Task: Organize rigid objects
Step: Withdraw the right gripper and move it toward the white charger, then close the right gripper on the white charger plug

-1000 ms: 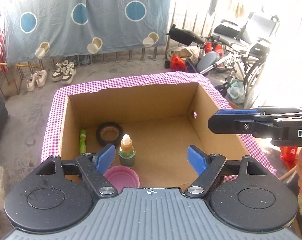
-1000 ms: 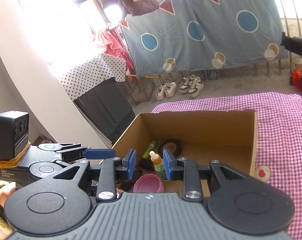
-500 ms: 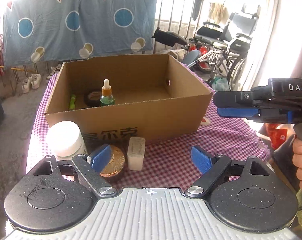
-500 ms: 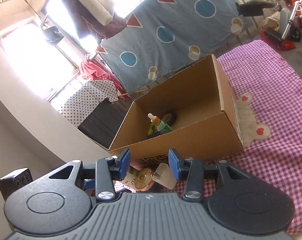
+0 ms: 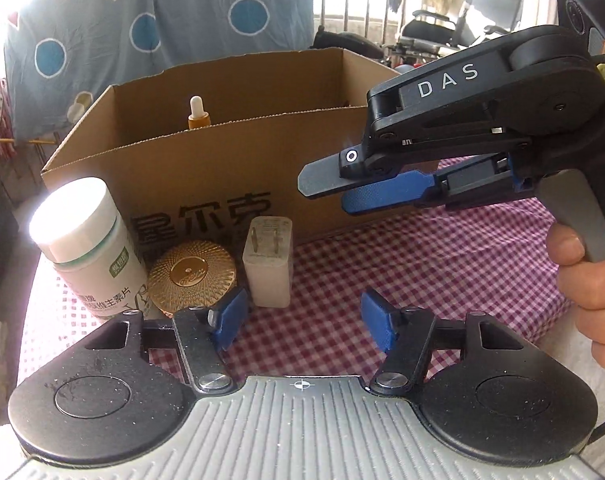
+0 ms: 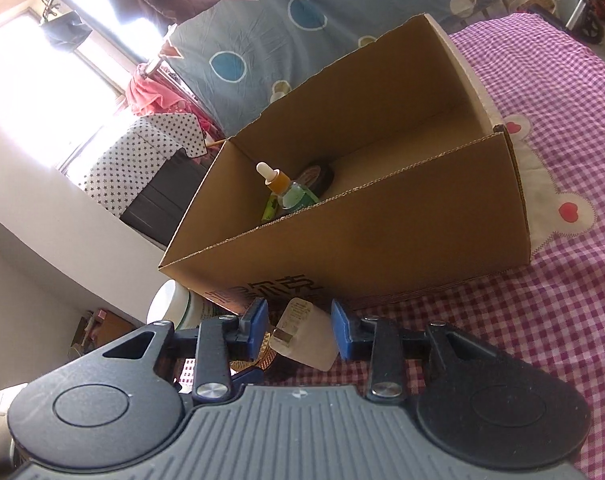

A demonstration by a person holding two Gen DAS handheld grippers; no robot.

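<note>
A white charger plug [image 5: 268, 264], a gold round compact [image 5: 192, 276] and a white bottle [image 5: 86, 248] stand on the checked cloth against the front of the cardboard box [image 5: 222, 184]. My left gripper [image 5: 304, 320] hovers low just right of the plug, its jaws closing with nothing between them. My right gripper [image 5: 342, 190] hangs rolled on its side above the cloth, right of the plug. In the right wrist view the plug [image 6: 306, 336] shows between the right gripper [image 6: 298, 326] fingers, whose jaws are closing without touching it. A dropper bottle [image 6: 278, 184] stands inside the box [image 6: 382, 232].
A black tape roll [image 6: 318, 176] and a green tube [image 6: 268, 208] lie in the box beside the dropper bottle. A person's hand [image 5: 586, 276] holds the right gripper's handle. The purple checked cloth [image 6: 542, 320] spreads right of the box.
Both grippers have dropped from above the open box to the cloth in front of it. The right gripper has rolled sideways. The left jaws stand narrower than before.
</note>
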